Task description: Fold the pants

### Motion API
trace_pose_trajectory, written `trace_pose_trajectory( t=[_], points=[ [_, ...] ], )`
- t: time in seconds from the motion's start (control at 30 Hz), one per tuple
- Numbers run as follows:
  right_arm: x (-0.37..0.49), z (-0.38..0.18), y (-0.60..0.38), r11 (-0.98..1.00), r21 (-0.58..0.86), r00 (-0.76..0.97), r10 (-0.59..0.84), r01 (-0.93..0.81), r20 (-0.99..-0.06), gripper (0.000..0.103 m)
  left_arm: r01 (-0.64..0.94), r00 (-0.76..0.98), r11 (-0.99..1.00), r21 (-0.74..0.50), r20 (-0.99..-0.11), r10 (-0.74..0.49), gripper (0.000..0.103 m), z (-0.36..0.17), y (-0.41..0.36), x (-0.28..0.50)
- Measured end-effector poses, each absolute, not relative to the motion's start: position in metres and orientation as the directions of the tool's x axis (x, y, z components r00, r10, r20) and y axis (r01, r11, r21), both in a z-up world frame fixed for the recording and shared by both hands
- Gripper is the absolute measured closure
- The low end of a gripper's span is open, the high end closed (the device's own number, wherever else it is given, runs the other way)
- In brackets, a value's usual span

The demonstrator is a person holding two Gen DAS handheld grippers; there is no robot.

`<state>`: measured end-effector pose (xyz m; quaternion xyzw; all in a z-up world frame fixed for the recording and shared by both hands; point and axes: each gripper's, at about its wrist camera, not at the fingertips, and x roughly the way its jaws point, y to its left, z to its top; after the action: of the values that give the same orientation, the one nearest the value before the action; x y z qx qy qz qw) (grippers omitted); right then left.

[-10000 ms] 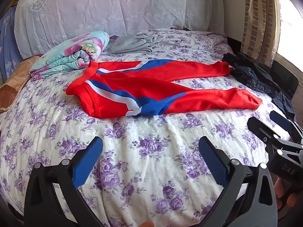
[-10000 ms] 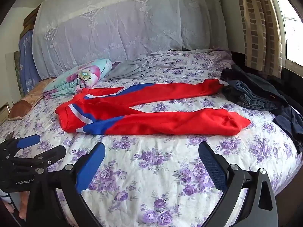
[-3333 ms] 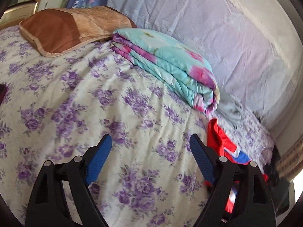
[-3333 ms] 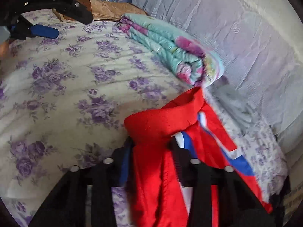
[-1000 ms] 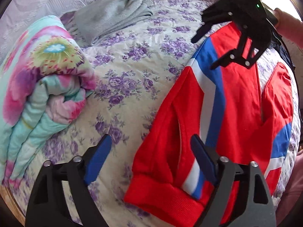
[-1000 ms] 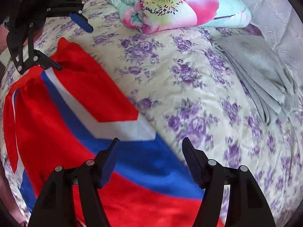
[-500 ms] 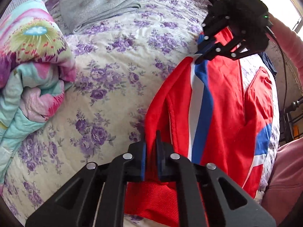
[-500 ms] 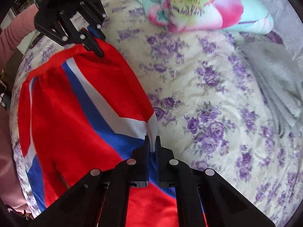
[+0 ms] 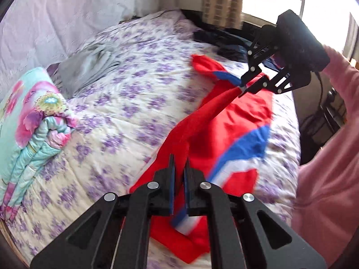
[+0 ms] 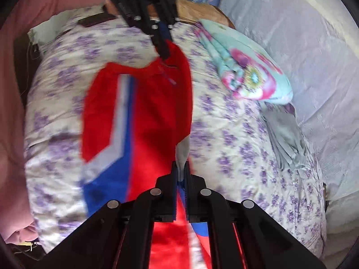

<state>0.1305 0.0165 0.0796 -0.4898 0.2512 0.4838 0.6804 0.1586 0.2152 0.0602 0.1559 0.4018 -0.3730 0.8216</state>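
Observation:
The red pants (image 9: 226, 132) with blue and white stripes lie on the flowered bed. My left gripper (image 9: 178, 165) is shut on the red fabric at the waist end. My right gripper (image 10: 180, 168) is shut on the pants' edge by the white stripe and shows in the left wrist view (image 9: 243, 87) at the upper right. Both hold the upper edge lifted off the bed, stretched taut between them. The pants (image 10: 145, 116) hang in folds below. The left gripper (image 10: 162, 49) shows at the top of the right wrist view.
A rolled flowered quilt (image 9: 33, 121) lies at the left of the bed, also seen in the right wrist view (image 10: 244, 71). A grey garment (image 9: 87, 65) lies beyond it. Dark clothes (image 9: 222, 42) are piled by the window. A pink-sleeved arm (image 9: 325, 157) is at the right.
Both grippers, shut half a second ago, have lifted the pants' edge off the bed and swung it toward the near side. The fabric is blurred with motion.

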Motion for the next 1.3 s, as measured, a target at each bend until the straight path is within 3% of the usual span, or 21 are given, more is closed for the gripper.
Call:
trace_pose_trajectory(
  t=[0.17, 0.4, 0.6, 0.63, 0.67, 0.7, 0.73, 0.77, 0.8, 0.83, 0.9, 0.93, 0.97, 1.1, 1.3],
  points=[
    [0.060, 0.035, 0.010, 0.022, -0.476, 0.445, 0.397, -0.879, -0.803, 0.097, 0.776, 0.361, 0.629, -0.039, -0.790, -0.495, 0.098, 0.029, 0.199, 0.102],
    [0.034, -0.035, 0.008, 0.099, -0.516, 0.512, 0.374, -0.851, -0.773, 0.097, 0.751, 0.320, 0.656, -0.070, -0.831, -0.455, 0.097, -0.037, 0.192, 0.077],
    [0.029, -0.042, 0.002, 0.227, -0.501, 0.548, 0.407, -0.835, -0.731, 0.093, 0.714, 0.348, 0.692, -0.105, -0.804, -0.482, 0.094, -0.047, 0.200, 0.071],
    [0.029, -0.041, 0.000, 0.252, -0.503, 0.562, 0.403, -0.827, -0.722, 0.089, 0.709, 0.358, 0.699, -0.095, -0.805, -0.473, 0.094, -0.046, 0.199, 0.069],
    [0.027, -0.038, -0.003, 0.281, -0.503, 0.576, 0.400, -0.817, -0.713, 0.075, 0.703, 0.368, 0.707, -0.078, -0.811, -0.456, 0.092, -0.044, 0.197, 0.067],
    [0.026, -0.032, -0.008, 0.321, -0.490, 0.585, 0.405, -0.811, -0.702, 0.061, 0.700, 0.382, 0.713, -0.051, -0.816, -0.434, 0.083, -0.040, 0.195, 0.063],
    [0.026, -0.019, -0.017, 0.369, -0.439, 0.569, 0.436, -0.820, -0.697, 0.032, 0.707, 0.405, 0.708, -0.011, -0.814, -0.417, 0.066, -0.032, 0.192, 0.054],
    [0.028, -0.005, -0.029, 0.413, -0.376, 0.549, 0.478, -0.830, -0.686, 0.026, 0.718, 0.432, 0.696, 0.028, -0.801, -0.414, 0.056, -0.021, 0.188, 0.044],
    [0.033, 0.013, -0.042, 0.466, -0.310, 0.538, 0.512, -0.829, -0.669, 0.026, 0.728, 0.476, 0.682, 0.077, -0.772, -0.421, 0.039, -0.007, 0.184, 0.031],
    [0.041, 0.026, -0.053, 0.519, -0.263, 0.544, 0.521, -0.814, -0.657, 0.025, 0.731, 0.509, 0.674, 0.108, -0.744, -0.433, 0.029, 0.005, 0.180, 0.023],
    [0.067, 0.052, -0.073, 0.649, -0.161, 0.580, 0.506, -0.743, -0.639, 0.019, 0.726, 0.567, 0.674, 0.139, -0.675, -0.472, 0.021, 0.030, 0.169, 0.015],
    [0.084, 0.063, -0.083, 0.719, -0.105, 0.608, 0.490, -0.687, -0.625, 0.011, 0.717, 0.587, 0.683, 0.136, -0.646, -0.488, 0.016, 0.039, 0.162, 0.016],
    [0.101, 0.071, -0.093, 0.780, -0.050, 0.638, 0.471, -0.624, -0.610, 0.003, 0.712, 0.596, 0.692, 0.115, -0.621, -0.510, 0.016, 0.046, 0.153, 0.021],
    [0.183, 0.074, -0.118, 0.913, 0.115, 0.624, 0.356, -0.392, -0.696, 0.003, 0.737, 0.492, 0.669, -0.092, -0.606, -0.625, 0.016, 0.036, 0.111, 0.058],
    [0.287, 0.022, -0.141, 0.964, 0.256, 0.434, 0.261, -0.071, -0.863, 0.008, 0.643, 0.282, 0.699, -0.312, -0.752, -0.595, 0.016, -0.051, 0.075, 0.110]
  ],
)
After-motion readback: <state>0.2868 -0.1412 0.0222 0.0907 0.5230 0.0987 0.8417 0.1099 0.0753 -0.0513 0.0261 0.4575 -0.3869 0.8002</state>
